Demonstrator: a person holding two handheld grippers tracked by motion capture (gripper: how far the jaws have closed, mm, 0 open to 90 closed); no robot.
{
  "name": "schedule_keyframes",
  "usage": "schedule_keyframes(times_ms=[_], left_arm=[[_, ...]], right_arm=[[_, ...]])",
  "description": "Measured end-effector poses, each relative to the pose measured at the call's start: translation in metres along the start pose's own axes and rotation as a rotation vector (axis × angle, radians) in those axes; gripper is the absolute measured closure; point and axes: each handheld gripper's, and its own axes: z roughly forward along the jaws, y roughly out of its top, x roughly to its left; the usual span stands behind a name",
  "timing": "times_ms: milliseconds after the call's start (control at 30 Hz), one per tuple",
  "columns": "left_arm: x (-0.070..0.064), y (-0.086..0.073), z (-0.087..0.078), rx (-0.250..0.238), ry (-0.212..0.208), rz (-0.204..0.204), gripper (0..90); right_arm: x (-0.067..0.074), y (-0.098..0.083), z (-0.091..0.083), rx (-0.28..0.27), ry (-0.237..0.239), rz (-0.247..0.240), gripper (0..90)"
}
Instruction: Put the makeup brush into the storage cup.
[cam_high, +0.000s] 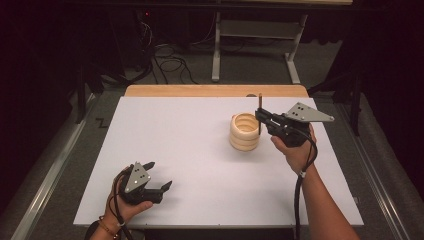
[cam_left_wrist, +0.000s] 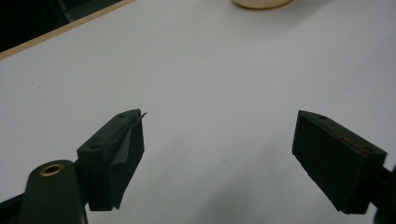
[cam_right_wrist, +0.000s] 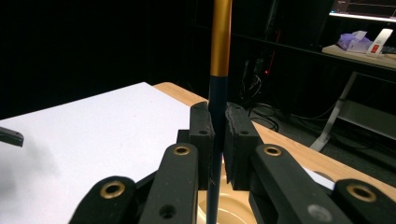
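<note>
White desk in a dark room; thin rod is clamped upright by right tongs beside stacked rings — left tongs spread, nothing held.

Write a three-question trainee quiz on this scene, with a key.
1. True or false: the left gripper is open with nothing between its jaws.
2. What does the right gripper hold: A) a ring, B) a thin rod, C) a cable?
3. How are the wooden rings arranged?

Key: 1. True. 2. B; the jaws are shut on it and it stands upright. 3. Stacked in one pile on the white table.
</note>
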Motion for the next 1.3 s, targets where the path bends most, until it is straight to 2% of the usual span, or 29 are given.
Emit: schedule_keyframes(times_ms=[267,533,600,1000,1300], left_arm=[[0.000,-0.002,-0.002,0.007,0.000,-0.002,17.7],[0.000,-0.004,-0.004,0.009,0.001,-0.008,17.6],[-0.001,-0.004,-0.004,0.011,0.002,-0.010,17.7],[0.000,-0.007,-0.007,0.013,0.002,-0.016,17.6],[0.000,-0.009,-0.009,0.016,0.009,-0.022,17.7]], right_arm=[[-0.005,0.004,0.008,-0.025,-0.023,0.022,84.4],[-0.009,0.009,0.016,-0.040,-0.016,0.023,84.4],[-0.009,0.009,0.019,-0.040,-0.015,0.016,84.4],[-0.012,0.004,0.037,-0.027,-0.017,0.042,84.4],[-0.021,-0.001,0.051,-0.023,-0.034,0.070,84.4]])
